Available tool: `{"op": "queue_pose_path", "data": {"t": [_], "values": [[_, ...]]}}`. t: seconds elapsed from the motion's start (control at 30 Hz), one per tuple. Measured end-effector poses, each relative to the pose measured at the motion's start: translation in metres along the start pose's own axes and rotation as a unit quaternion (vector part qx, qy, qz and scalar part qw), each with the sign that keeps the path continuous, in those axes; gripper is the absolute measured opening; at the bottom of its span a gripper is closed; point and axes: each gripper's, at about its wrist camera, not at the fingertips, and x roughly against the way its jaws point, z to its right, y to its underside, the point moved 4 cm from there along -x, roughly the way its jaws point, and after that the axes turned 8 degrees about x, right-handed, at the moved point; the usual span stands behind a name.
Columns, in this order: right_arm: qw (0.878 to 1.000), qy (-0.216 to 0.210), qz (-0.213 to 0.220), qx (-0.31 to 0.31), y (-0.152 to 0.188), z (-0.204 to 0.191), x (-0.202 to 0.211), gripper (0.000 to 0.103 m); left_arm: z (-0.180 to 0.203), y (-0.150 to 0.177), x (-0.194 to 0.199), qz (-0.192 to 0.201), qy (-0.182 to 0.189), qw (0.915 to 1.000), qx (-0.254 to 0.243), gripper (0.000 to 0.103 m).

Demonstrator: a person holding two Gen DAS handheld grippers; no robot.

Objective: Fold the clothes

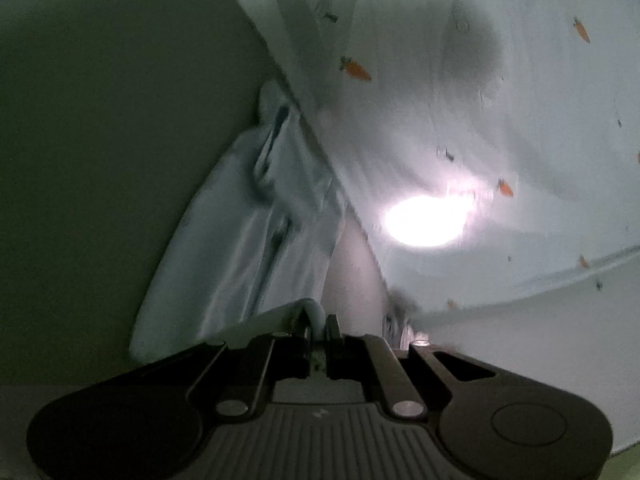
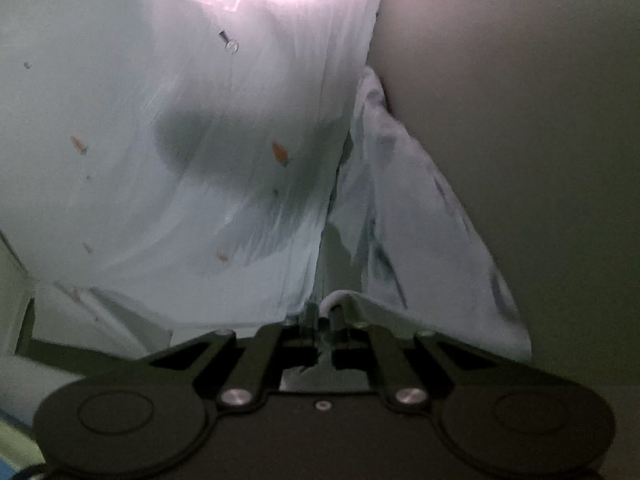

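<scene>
A pale blue shirt (image 1: 460, 120) printed with small orange carrots hangs spread in the air, lit from behind by a bright lamp. My left gripper (image 1: 319, 326) is shut on a folded edge of it, with a sleeve (image 1: 256, 216) drooping to the left. In the right wrist view the same shirt (image 2: 180, 140) fills the left and middle. My right gripper (image 2: 328, 316) is shut on another edge of it, and a sleeve (image 2: 408, 208) hangs to the right. The shirt hides what lies behind it.
A plain dim wall or ceiling (image 1: 120, 140) fills the left of the left wrist view and the right of the right wrist view (image 2: 520, 120). A pale box-like edge (image 2: 16, 280) shows at the lower left of the right wrist view.
</scene>
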Motion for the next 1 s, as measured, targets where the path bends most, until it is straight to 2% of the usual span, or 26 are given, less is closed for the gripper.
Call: {"op": "queue_pose_path", "data": {"t": [0.1,0.2,0.23,0.27,0.3,0.33,0.37,0.4,0.43,0.47,0.5,0.6,0.73,0.87,1.0], "values": [[1.0,0.014,0.01,0.006,-0.043,0.001,-0.036,0.005,0.013,-0.047,-0.041,0.008,0.0,0.9999,-0.012,0.006],[0.999,0.035,0.013,0.007,-0.083,0.012,-0.08,0.01,0.013,-0.096,-0.09,0.019,-0.039,0.9985,-0.032,0.008],[0.998,0.057,0.025,0.001,-0.094,0.021,-0.092,0.021,0.01,-0.112,-0.108,0.023,-0.068,0.9967,-0.04,0.011],[0.996,0.08,0.036,-0.006,-0.105,0.029,-0.104,0.043,0.005,-0.124,-0.124,0.026,-0.105,0.9929,-0.05,0.02],[0.994,0.099,0.038,-0.013,-0.11,0.035,-0.108,0.048,0.001,-0.133,-0.135,0.026,-0.136,0.9884,-0.061,0.024],[0.992,0.118,0.04,-0.02,-0.116,0.042,-0.113,0.048,-0.002,-0.14,-0.144,0.024,-0.158,0.9844,-0.074,0.025],[0.99,0.136,0.042,-0.026,-0.121,0.047,-0.117,0.049,-0.002,-0.143,-0.146,0.025,-0.167,0.9816,-0.088,0.032],[0.989,0.141,0.043,-0.018,-0.12,0.048,-0.114,0.05,0.0,-0.145,-0.145,0.029,-0.173,0.9794,-0.1,0.043],[0.988,0.147,0.044,-0.011,-0.118,0.049,-0.111,0.051,0.0,-0.145,-0.141,0.033,-0.177,0.9777,-0.108,0.051],[0.987,0.154,0.043,-0.005,-0.112,0.049,-0.105,0.052,-0.001,-0.144,-0.134,0.037,-0.179,0.9767,-0.112,0.066],[0.986,0.16,0.039,-0.004,-0.104,0.051,-0.099,0.052,-0.003,-0.143,-0.128,0.041,-0.182,0.9756,-0.117,0.071],[0.984,0.177,0.027,-0.005,-0.076,0.057,-0.08,0.054,-0.012,-0.133,-0.107,0.038,-0.198,0.9728,-0.115,0.076],[0.983,0.183,0.015,-0.02,-0.031,0.059,-0.054,0.055,-0.034,-0.105,-0.073,0.023,-0.217,0.9727,-0.08,0.079],[0.983,0.181,0.019,-0.039,0.003,0.059,-0.033,0.056,-0.05,-0.069,-0.044,0.005,-0.205,0.9784,-0.028,0.08],[0.982,0.187,0.007,-0.041,0.025,0.06,-0.024,0.056,-0.059,-0.043,-0.035,-0.011,-0.189,0.9819,0.008,0.081]]}}
